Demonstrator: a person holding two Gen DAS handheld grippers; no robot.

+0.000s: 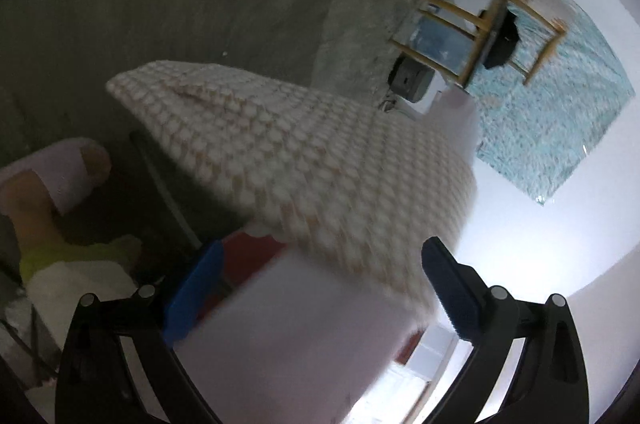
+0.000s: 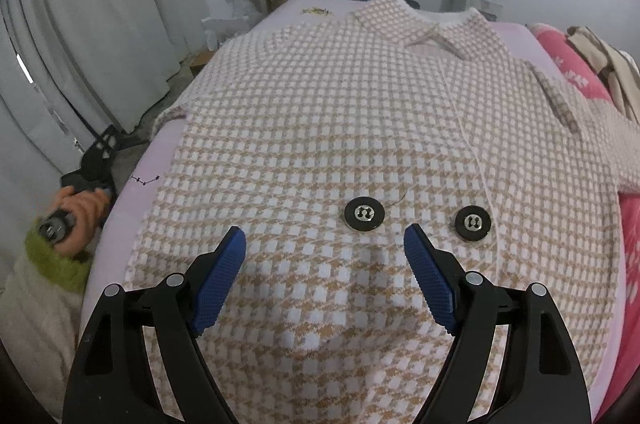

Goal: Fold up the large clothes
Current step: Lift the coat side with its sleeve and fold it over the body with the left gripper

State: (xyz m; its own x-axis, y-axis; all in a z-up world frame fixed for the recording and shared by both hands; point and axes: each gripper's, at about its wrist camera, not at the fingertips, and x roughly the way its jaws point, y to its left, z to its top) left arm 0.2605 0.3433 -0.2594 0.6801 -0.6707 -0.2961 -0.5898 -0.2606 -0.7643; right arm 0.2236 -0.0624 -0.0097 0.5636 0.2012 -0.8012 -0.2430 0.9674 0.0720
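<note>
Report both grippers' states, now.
Left gripper: open, nothing clamped, beside the checked jacket.
Right gripper: open, empty, over the jacket.

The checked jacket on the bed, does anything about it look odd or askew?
One thing: near the left of the two black buttons on the checked jacket, a loose thread curls out. Otherwise it lies flat.

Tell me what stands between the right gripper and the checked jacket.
Nothing visible. The right gripper hangs open directly over the checked jacket, with only bare cloth between its fingers; the two black buttons lie just beyond.
</note>
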